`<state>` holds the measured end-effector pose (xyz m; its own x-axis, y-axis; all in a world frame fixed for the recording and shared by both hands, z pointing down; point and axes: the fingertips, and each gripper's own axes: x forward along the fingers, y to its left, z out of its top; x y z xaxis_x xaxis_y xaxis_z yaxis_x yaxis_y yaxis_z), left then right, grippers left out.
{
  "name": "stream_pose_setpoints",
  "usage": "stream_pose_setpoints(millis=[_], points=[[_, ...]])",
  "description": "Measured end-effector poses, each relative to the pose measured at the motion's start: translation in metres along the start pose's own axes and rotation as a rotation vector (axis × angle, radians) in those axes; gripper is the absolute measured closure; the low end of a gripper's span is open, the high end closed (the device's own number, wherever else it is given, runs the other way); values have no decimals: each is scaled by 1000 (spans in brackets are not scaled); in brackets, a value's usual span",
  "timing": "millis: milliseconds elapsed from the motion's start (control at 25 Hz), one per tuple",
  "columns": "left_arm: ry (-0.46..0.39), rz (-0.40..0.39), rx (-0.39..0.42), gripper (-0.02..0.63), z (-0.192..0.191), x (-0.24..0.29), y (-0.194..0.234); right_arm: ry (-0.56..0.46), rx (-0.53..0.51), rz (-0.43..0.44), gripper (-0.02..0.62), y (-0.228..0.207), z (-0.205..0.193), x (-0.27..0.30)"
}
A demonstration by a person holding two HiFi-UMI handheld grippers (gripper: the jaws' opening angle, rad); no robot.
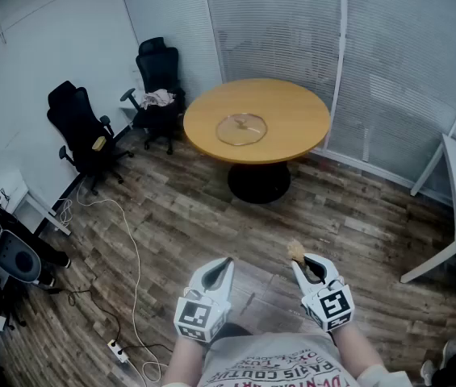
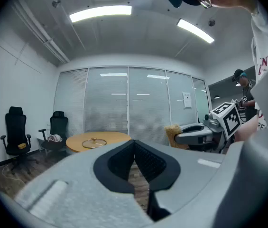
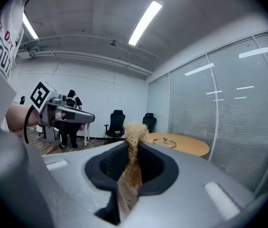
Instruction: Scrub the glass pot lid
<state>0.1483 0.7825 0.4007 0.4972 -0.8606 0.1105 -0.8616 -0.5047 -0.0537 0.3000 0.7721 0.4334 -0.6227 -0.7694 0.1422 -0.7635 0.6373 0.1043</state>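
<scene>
Close to the person's body, the right gripper (image 1: 300,263) is clamping a tan scrubber (image 1: 295,251), its frayed end pointing forward past the tips; the left gripper (image 1: 226,263) is sitting clenched on nothing. Well apart, across the wooden floor (image 1: 179,216), the glass pot lid (image 1: 241,129) is lying flat on the round table (image 1: 292,107), knob facing up; being round, it is showing no long axis. Risks: unbraced glass is liable to skid on smooth wood under scrubbing; the thinly pinched scrubber may be twisting loose under pressure.

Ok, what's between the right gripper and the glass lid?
Head view: only bare wood floor, then the round table that the glass lid rests on.
</scene>
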Motion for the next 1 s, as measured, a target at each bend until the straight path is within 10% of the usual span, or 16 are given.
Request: stream_pose_setpoints(millis=[1000], points=[[44,-7,7,600,-21,45,16,-10,50,-3,540,-34,-25,35]])
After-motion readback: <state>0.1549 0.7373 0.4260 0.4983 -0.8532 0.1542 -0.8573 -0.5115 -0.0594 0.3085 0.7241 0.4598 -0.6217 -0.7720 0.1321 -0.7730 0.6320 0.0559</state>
